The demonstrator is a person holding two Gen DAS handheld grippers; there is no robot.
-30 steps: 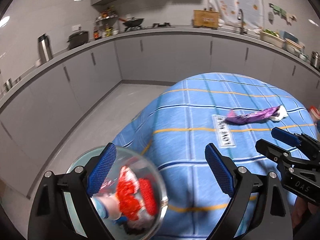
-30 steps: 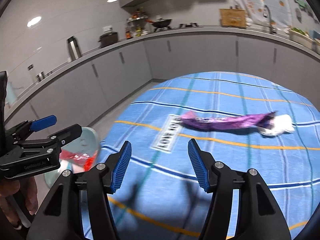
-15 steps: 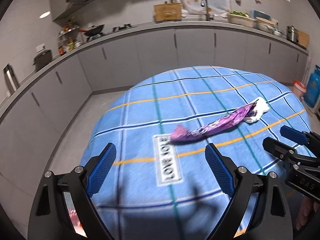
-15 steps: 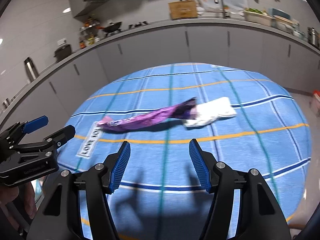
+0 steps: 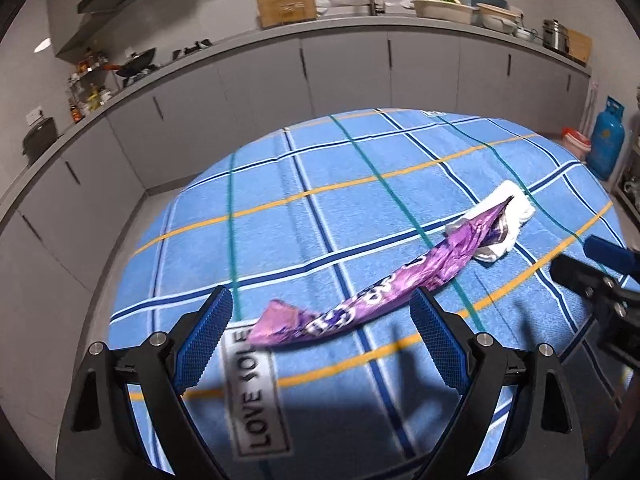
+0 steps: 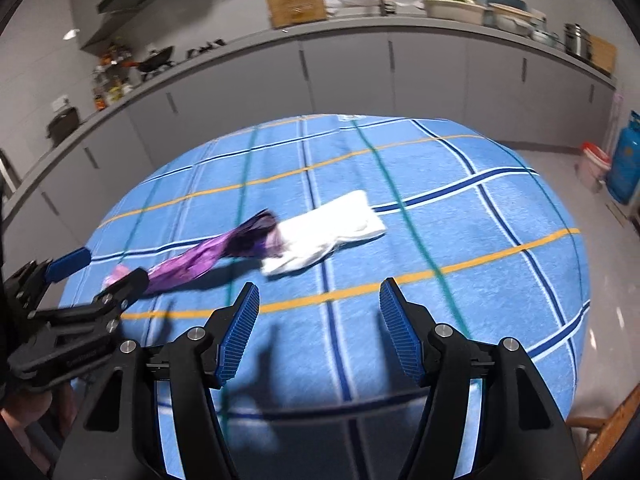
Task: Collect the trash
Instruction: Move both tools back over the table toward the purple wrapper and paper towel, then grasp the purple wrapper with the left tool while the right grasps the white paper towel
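A long purple wrapper (image 5: 384, 292) lies stretched across the blue checked tablecloth (image 5: 320, 208), its far end resting on a crumpled white tissue (image 5: 508, 220). My left gripper (image 5: 320, 336) hovers open just above the wrapper's near end, with nothing between its blue pads. In the right wrist view the same purple wrapper (image 6: 208, 256) and white tissue (image 6: 328, 232) lie ahead and a little left of my right gripper (image 6: 320, 332), which stands open and empty above the cloth. The left gripper (image 6: 80, 292) shows at the left edge of that view, over the wrapper's end.
A grey kitchen counter (image 5: 360, 28) with cabinets curves behind the table, carrying a wooden box (image 5: 286, 8), bowls and pots. A blue gas cylinder (image 5: 608, 140) and a red-rimmed bucket (image 6: 596, 160) stand on the floor at the right. A wooden chair edge (image 6: 612, 432) is at the near right.
Both grippers swung right from the table's left edge to over the wrapper and tissue. The glass-lidded bin with red trash at the lower left has left both views.
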